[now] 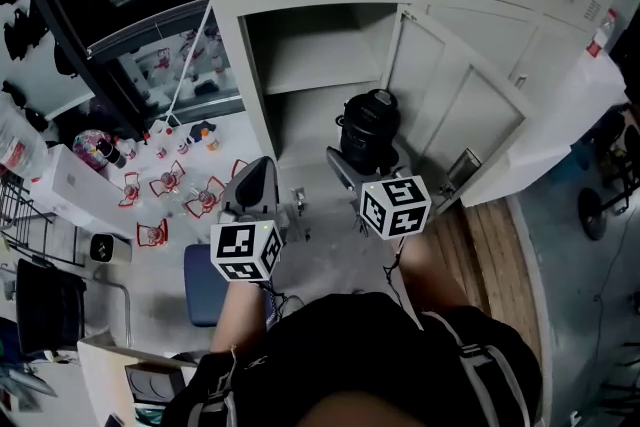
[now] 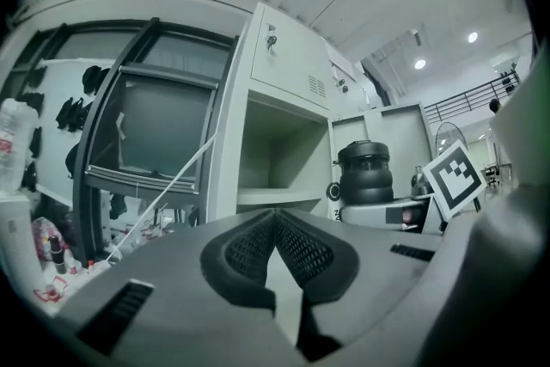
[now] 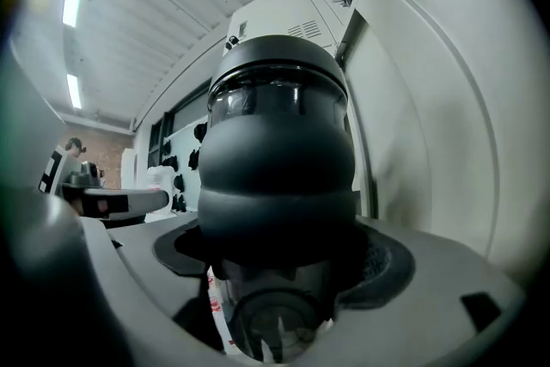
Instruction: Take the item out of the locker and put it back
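A black jug (image 1: 369, 123) with a clear band hangs upright at the mouth of the white locker's (image 1: 318, 55) open lower compartment. My right gripper (image 1: 368, 160) is shut on the jug's lower part. In the right gripper view the jug (image 3: 275, 150) fills the space between the pads, and that gripper (image 3: 279, 275) clamps it from both sides. My left gripper (image 1: 261, 167) hovers to the left of the locker opening, shut and empty. In its own view the left gripper (image 2: 275, 223) has its pads pressed together, and the jug (image 2: 369, 172) shows off to the right.
The locker door (image 1: 452, 95) stands open on the right, close to the jug. Small bottles and red items (image 1: 170, 177) litter the floor on the left beside a white box (image 1: 70, 180). A blue seat (image 1: 203, 285) is below the left gripper. Wooden planks (image 1: 500, 245) lie at the right.
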